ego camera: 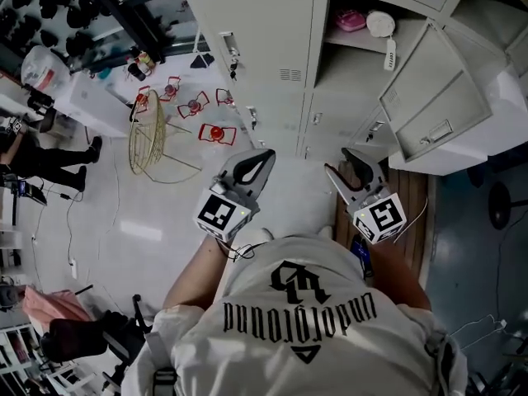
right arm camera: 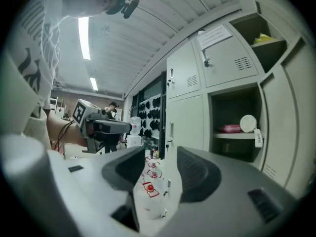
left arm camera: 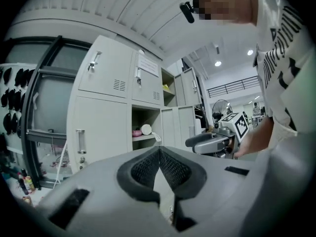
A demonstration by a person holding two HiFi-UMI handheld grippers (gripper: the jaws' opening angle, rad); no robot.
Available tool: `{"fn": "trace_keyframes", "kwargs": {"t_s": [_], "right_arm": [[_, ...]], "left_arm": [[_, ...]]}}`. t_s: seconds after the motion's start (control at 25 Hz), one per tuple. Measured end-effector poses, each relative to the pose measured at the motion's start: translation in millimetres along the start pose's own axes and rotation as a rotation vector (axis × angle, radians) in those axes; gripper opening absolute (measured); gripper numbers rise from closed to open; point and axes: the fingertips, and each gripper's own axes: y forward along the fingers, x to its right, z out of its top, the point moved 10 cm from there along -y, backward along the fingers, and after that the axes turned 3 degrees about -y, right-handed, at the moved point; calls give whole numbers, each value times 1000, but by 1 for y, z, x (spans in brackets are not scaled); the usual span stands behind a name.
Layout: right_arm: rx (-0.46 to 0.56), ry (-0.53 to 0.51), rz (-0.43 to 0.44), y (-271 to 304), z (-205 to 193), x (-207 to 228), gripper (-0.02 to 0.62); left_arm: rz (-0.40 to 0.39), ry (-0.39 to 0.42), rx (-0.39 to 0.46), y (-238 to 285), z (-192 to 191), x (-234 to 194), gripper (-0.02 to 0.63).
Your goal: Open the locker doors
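Lockers [ego camera: 256, 27]: a grey sheet-metal bank. Landmark is the open compartment [ego camera: 363, 35] holding a pink item [ego camera: 351, 21] and a white round object [ego camera: 381, 25]. Its own door [ego camera: 429, 97] is swung out to the right of it and needs nothing further. The closed door [left arm camera: 98, 132] directly left of the open compartment is the likeliest candidate, with a vertical pull handle [ego camera: 229, 52] on the edge away from the compartment. Something small and dark hangs under that handle, possibly a key; too small to tell. The row below the compartment also looks shut. Left gripper [ego camera: 262, 159]: fingers [left arm camera: 148, 164] closed tip to tip, nothing between them, held in the air low and left of the compartment. Right gripper [ego camera: 338, 162]: fingers [right arm camera: 197, 174] apart with a clear gap, nothing between them, below the compartment and likewise touching no door. Handling judgement: the door should be stiff and light, swinging on its hinge. Painted metal is smooth, so a pinch on the flat panel or its edge would probably slip. Best hold is the pull handle, fingers closed across the bar, then drawn outward along the hinge arc. A latch may resist at first, so a steady pull is safer than a jerk. Not fragile, but thin sheet could rattle.
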Motion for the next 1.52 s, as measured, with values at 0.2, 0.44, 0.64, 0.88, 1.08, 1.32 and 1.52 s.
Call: {"fn": "trace_keyframes", "kwargs": {"t_s": [0.2,0.44,0.64,0.88,1.08,1.32,1.52], "right_arm": [[9,4,9,48,10,-60,207],[3,10,15,90,14,-119,207],[-24,3,44,115,15,-148,207],[-36,-18,88,144,19,-166,207],[-44,-34,125,170,23,-170,207],[-45,-12,151,196,18,-166,207],[-60,9,169,216,3,-154,207]], "left_arm": [[26,-20,15,-66,-2,-37,8],[47,-16,32,-129,-11,-71,8],[73,-21,45,-163,-16,-86,8],[109,-21,58,-187,-18,-104,8],[152,-26,70,-204,-22,-118,8],[182,-36,53,-205,-31,-131,8],[197,-41,19,-191,-36,-143,8]]}}
